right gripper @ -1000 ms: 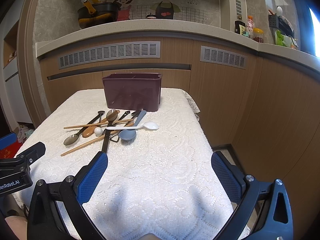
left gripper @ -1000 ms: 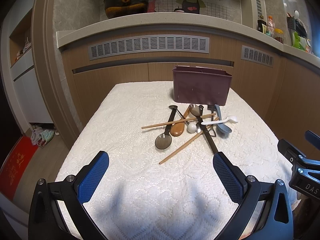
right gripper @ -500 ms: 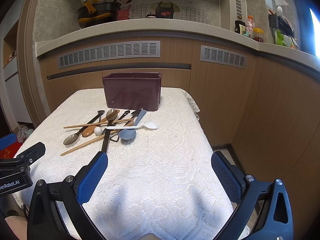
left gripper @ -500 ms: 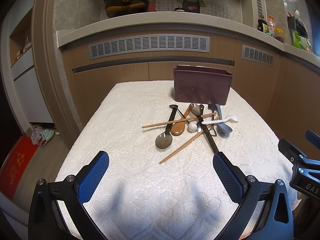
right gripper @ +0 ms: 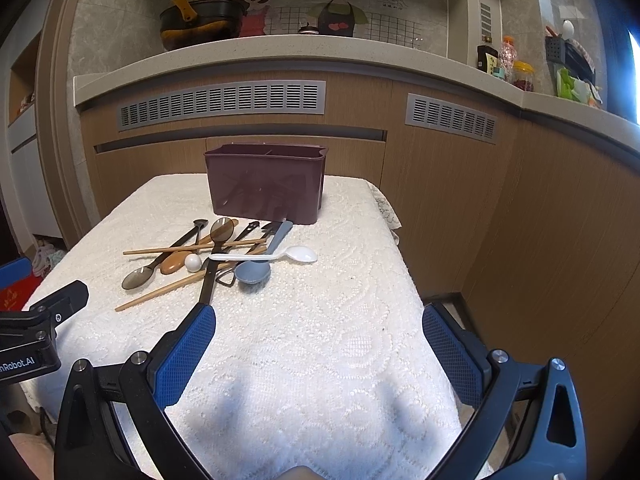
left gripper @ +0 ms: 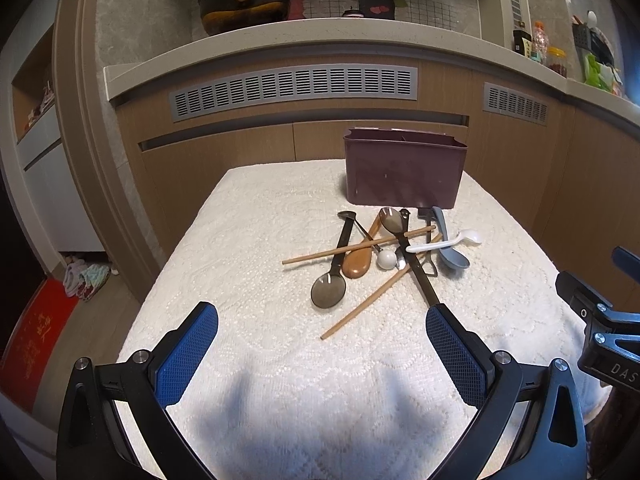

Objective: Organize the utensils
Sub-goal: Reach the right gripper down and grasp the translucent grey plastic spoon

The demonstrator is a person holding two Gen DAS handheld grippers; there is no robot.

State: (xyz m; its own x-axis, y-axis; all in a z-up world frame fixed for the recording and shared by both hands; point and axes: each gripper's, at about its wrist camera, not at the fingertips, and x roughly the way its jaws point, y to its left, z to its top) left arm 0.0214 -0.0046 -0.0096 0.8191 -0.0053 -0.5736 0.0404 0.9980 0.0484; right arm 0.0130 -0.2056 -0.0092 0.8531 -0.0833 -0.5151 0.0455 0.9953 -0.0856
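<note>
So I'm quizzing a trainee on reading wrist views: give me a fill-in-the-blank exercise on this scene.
1. The maroon caddy stands ____ the utensil pile, seen from the grippers.
2. The white spoon lies across the handle of the ____ spoon.
3. Both the left gripper and the right gripper are ____, holding nothing.
4. The table is covered by a ____ lace cloth.

Missing words: behind; grey-blue; open; white
</note>
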